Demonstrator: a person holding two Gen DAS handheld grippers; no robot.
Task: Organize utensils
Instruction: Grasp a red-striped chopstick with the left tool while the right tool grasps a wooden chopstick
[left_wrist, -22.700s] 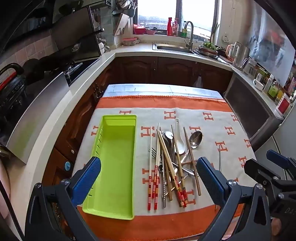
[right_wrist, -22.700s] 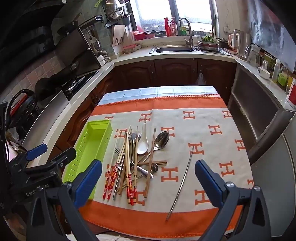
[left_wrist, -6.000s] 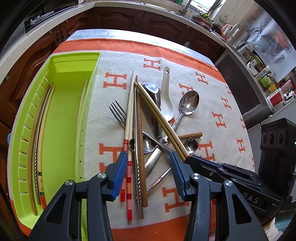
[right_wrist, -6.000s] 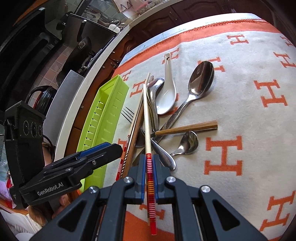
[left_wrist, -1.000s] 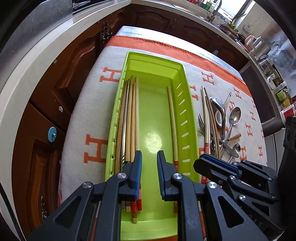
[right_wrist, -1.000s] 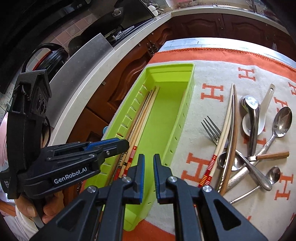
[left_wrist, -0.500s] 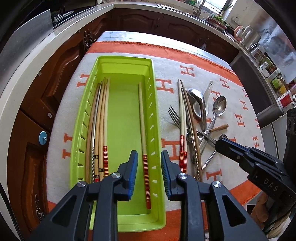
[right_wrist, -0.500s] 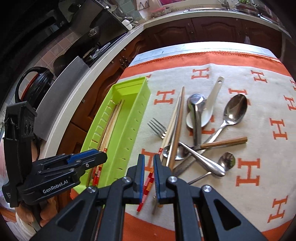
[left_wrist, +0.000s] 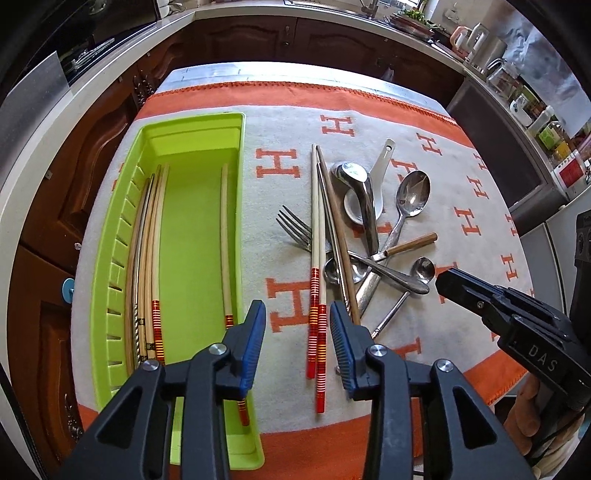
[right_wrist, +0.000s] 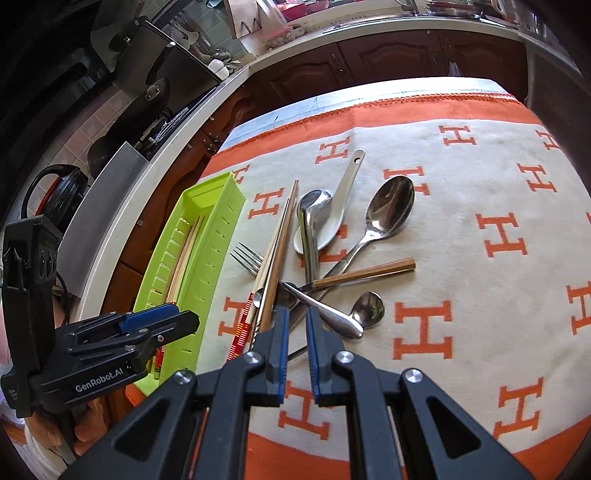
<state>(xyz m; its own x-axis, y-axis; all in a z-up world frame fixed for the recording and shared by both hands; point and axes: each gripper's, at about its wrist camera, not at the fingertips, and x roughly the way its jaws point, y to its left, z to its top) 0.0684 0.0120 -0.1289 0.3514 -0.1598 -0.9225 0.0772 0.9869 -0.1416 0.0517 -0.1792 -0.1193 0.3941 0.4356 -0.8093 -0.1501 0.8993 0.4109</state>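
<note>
Two red-banded chopsticks (left_wrist: 317, 314) are lying lower centre between my widening, empty left gripper (left_wrist: 297, 343); right gripper (right_wrist: 294, 343) is clenched empty.

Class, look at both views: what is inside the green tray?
The green tray holds only chopsticks: several along one wall, one opposite. Its near end is hidden behind the left gripper.

An orange-bordered cloth (left_wrist: 295, 122) patterned with orange H shapes covers the table. Dark wooden cabinets (left_wrist: 258, 37) run under a pale countertop (left_wrist: 92, 99) behind. A kettle (left_wrist: 476, 35) stands far right.
</note>
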